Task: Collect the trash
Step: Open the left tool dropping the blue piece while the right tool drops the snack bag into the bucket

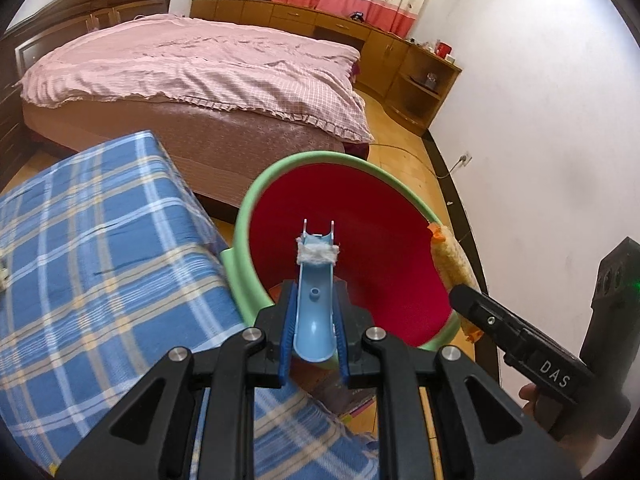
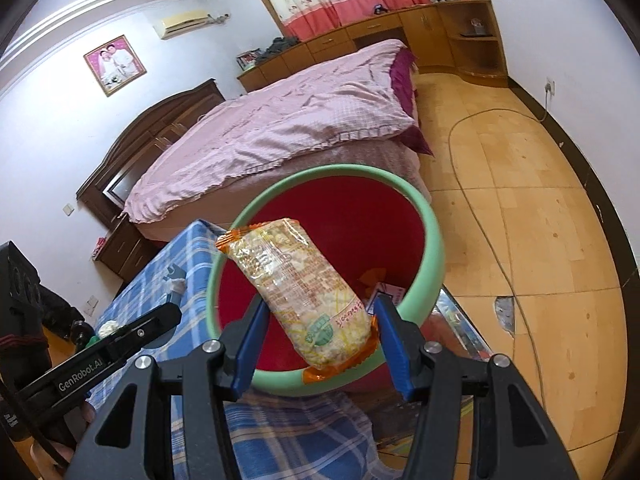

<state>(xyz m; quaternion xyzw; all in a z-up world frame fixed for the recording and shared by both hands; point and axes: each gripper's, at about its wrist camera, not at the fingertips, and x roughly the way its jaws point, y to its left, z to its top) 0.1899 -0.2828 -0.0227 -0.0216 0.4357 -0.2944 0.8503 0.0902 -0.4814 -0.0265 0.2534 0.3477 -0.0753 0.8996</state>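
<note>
While the left gripper (image 1: 316,312) clamps a blue scoop (image 1: 315,300), the right gripper (image 2: 316,338) pinches the snack packet (image 2: 306,292), pointing eleven o'clock over the bin (image 2: 434,248).

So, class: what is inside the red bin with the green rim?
In the right wrist view, the red bin holds an orange wrapper and a pink-and-white packet at the bottom. The snack packet in the right gripper hides the rest.

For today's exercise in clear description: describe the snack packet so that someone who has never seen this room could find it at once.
Start at the pink-covered bed, then drop to the red basin with the green rim in front of it. Above that basin, the right tongs hold the snack packet: a clear wrapper of pale puffed pieces with crimped orange ends. The left tongs' item is a blue plastic piece, not a wrapper.
</note>
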